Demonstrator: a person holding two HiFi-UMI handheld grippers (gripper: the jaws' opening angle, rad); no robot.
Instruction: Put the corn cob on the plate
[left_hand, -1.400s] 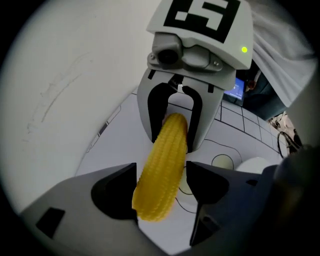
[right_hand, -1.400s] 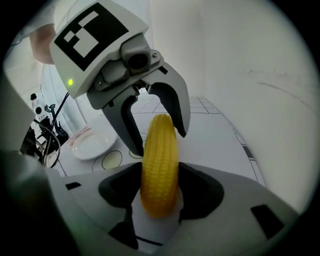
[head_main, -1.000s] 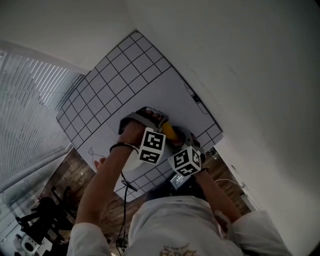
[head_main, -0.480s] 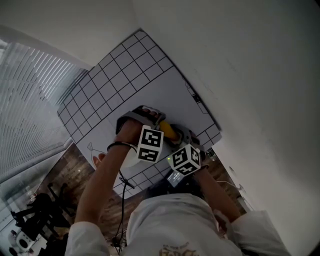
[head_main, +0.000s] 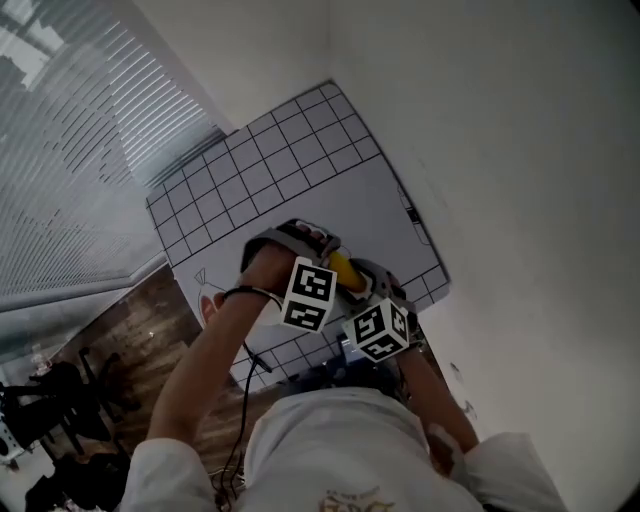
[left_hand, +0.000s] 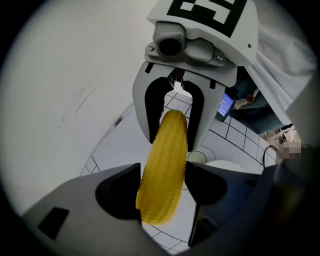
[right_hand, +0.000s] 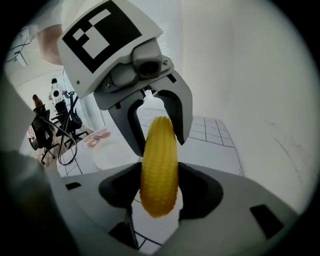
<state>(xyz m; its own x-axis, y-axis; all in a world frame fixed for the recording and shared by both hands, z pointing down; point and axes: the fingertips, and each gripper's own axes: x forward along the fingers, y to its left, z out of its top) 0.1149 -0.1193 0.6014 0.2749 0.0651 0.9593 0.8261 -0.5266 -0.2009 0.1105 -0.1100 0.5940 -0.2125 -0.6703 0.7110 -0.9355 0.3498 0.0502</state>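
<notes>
Item: corn cob (left_hand: 165, 160), yellow, held in the air over the tabletop (head_main: 300, 170) – not yet on the plate (right_hand: 110, 153).

Nearest, in the left gripper view: left claw (left_hand: 162, 182) closed on the cob's blunt end; beyond it, the tapered end sits between the jaws of the right claw (right_hand: 160, 182); that claw's own view likewise shows it clamped on the cob, so both claws grip it, one at each end.

Further off: plate, white, lying on the gridded tabletop below and to one side of the cob, well apart from it.

Handling, as judged: light, stiff, bumpy kernels giving fair purchase; rounded, so liable to roll or twist if pinched near the taper; best taken across the thick middle.

Against the earlier head view: claws and cob keep the same arrangement – only the view has swung, the window blinds (head_main: 80, 150) filling more of the upper left.
</notes>
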